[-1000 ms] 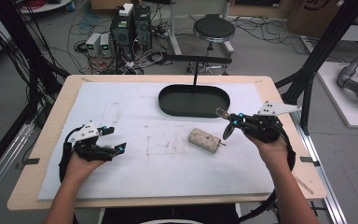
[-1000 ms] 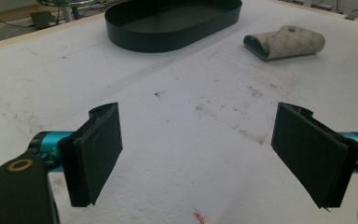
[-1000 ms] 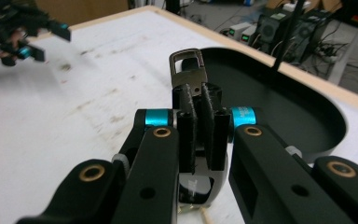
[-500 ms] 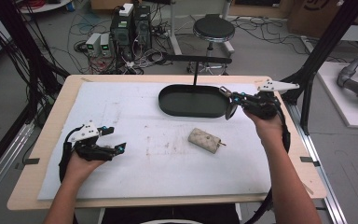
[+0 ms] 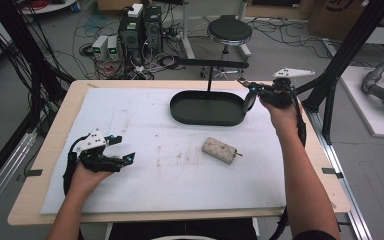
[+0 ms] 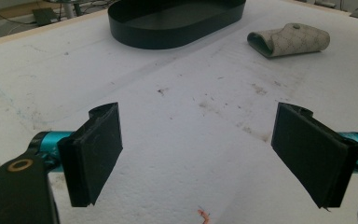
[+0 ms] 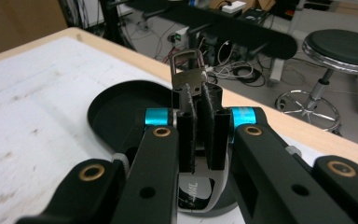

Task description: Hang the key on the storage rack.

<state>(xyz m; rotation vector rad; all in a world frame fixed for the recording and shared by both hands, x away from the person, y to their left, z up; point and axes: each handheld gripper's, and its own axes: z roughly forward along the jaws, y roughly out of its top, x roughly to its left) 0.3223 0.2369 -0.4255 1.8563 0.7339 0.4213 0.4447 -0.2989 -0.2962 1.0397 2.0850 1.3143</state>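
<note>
From the high view I see my right gripper [image 5: 250, 91] raised at the right end of the black oval tray [image 5: 207, 118], jaws clamped on a metal tag [image 5: 250, 101] that hangs below them. In the left gripper view my left gripper [image 6: 198, 161] stands wide open and empty, the beige pouch [image 6: 290, 39] far ahead. In the right gripper view the tag's buckle [image 7: 189, 70] sticks out past the closed pads.
</note>
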